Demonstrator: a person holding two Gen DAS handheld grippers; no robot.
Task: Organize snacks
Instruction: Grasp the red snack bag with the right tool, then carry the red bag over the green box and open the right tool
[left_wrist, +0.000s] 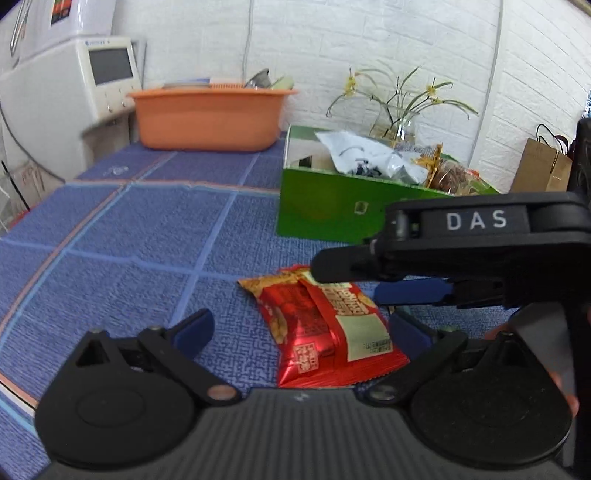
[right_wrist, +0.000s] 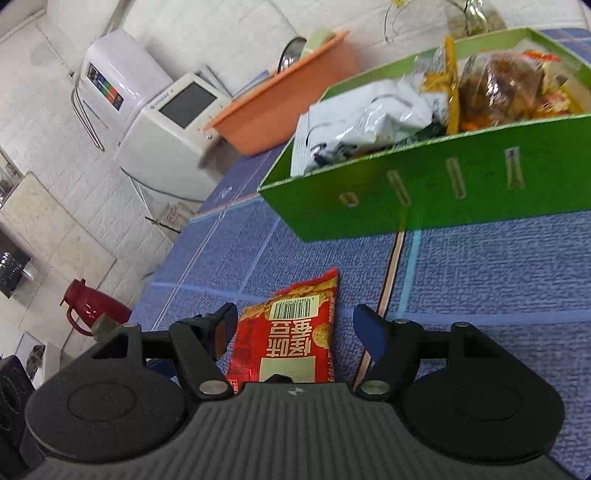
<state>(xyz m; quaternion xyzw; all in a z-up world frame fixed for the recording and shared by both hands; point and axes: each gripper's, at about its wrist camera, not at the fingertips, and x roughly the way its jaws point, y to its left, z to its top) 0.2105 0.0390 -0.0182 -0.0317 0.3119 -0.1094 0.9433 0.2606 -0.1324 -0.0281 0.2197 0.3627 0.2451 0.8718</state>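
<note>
Red snack packet (right_wrist: 291, 332) near end hidden under right gripper (right_wrist: 291, 321) body; green box (right_wrist: 424, 192) cut off rightward.

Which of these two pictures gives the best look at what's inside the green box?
The right wrist view: it looks down into the green box, showing a white bag and a brownish snack pack. The left wrist view sees the box from lower down, with packets poking above its rim.

One red snack packet (left_wrist: 325, 328), one green box (left_wrist: 332, 210), one orange tub (left_wrist: 207, 118), two tongs.
</note>
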